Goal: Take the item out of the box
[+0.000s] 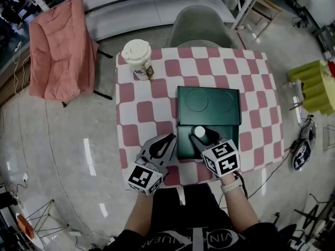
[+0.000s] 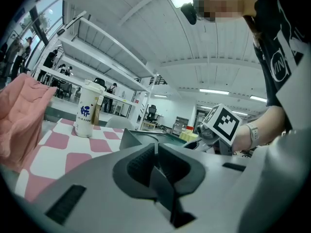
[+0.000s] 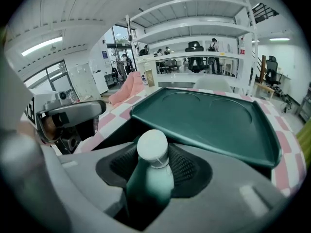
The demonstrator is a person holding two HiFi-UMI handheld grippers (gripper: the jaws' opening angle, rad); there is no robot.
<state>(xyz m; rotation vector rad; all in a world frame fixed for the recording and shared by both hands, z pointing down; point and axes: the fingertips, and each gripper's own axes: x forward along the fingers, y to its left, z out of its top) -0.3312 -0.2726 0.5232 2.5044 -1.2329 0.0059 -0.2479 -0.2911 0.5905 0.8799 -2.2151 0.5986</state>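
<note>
A dark green box (image 1: 183, 146) stands on the checkered table (image 1: 152, 114), its lid (image 1: 209, 106) laid open toward the far side. Inside the box stands a green bottle (image 1: 200, 132) with a white cap. My right gripper (image 1: 207, 140) reaches down into the box. In the right gripper view the bottle (image 3: 149, 178) rises between the wide-spread jaws of that gripper (image 3: 154, 154), with gaps at either side of its neck. My left gripper (image 1: 168, 141) rests at the box's left edge. In its own view the left gripper (image 2: 155, 154) is shut, and I see nothing between its pads.
A white paper cup (image 1: 137, 58) with a sleeve stands at the table's far left corner. A grey chair (image 1: 201, 27) is behind the table. A pink cloth (image 1: 57, 51) is draped over a seat on the left. Yellow-green furniture (image 1: 314, 85) sits on the right.
</note>
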